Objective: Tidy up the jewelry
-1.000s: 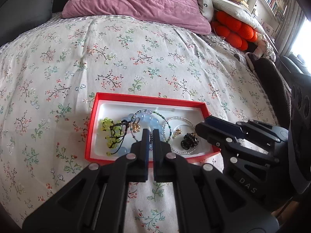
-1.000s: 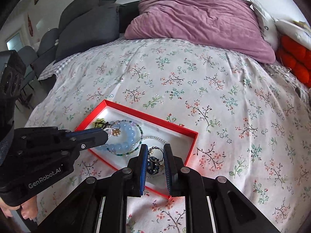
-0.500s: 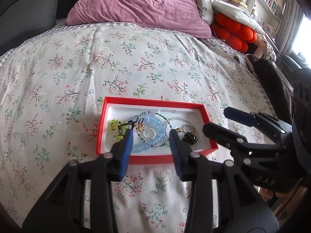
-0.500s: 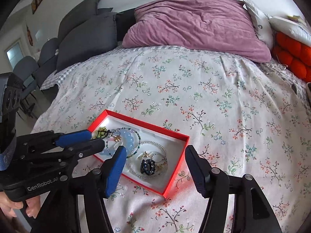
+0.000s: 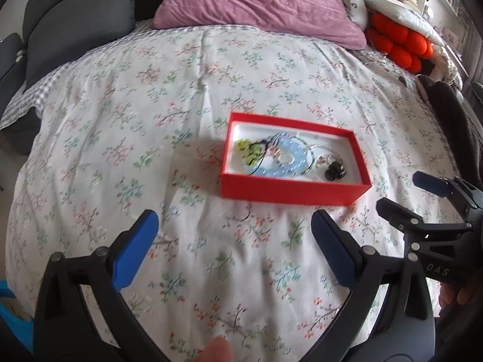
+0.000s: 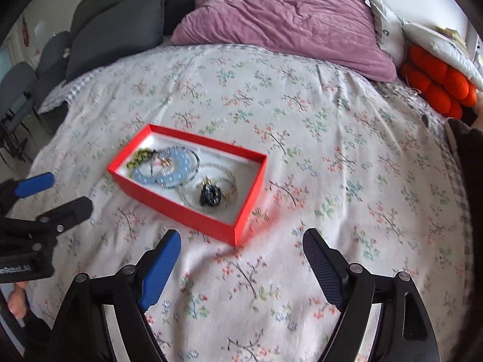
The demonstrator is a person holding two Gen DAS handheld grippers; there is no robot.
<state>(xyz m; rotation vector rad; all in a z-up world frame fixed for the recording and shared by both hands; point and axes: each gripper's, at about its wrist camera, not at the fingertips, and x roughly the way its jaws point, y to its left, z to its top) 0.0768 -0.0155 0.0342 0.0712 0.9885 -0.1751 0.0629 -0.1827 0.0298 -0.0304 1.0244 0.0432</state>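
A red box (image 5: 289,191) with a white lining sits on the floral bedspread; it also shows in the right wrist view (image 6: 181,208). Inside lie a light blue bead bracelet (image 5: 286,158), a yellow-green bead piece (image 5: 249,149), a silver chain and a dark bead cluster (image 6: 211,196). My left gripper (image 5: 235,226) is open and empty, drawn back in front of the box. My right gripper (image 6: 241,241) is open and empty, just short of the box's near corner; it also shows at the right of the left wrist view (image 5: 404,196).
A purple pillow (image 6: 283,18) lies at the head of the bed, grey cushions (image 6: 111,33) at the left, an orange knobbly cushion (image 6: 437,84) at the right. A dark blanket (image 5: 452,114) lies at the right bed edge.
Both grippers went from shut over the box to wide open. Both have drawn back from the box, which now lies farther ahead. The jewelry stays in the box.
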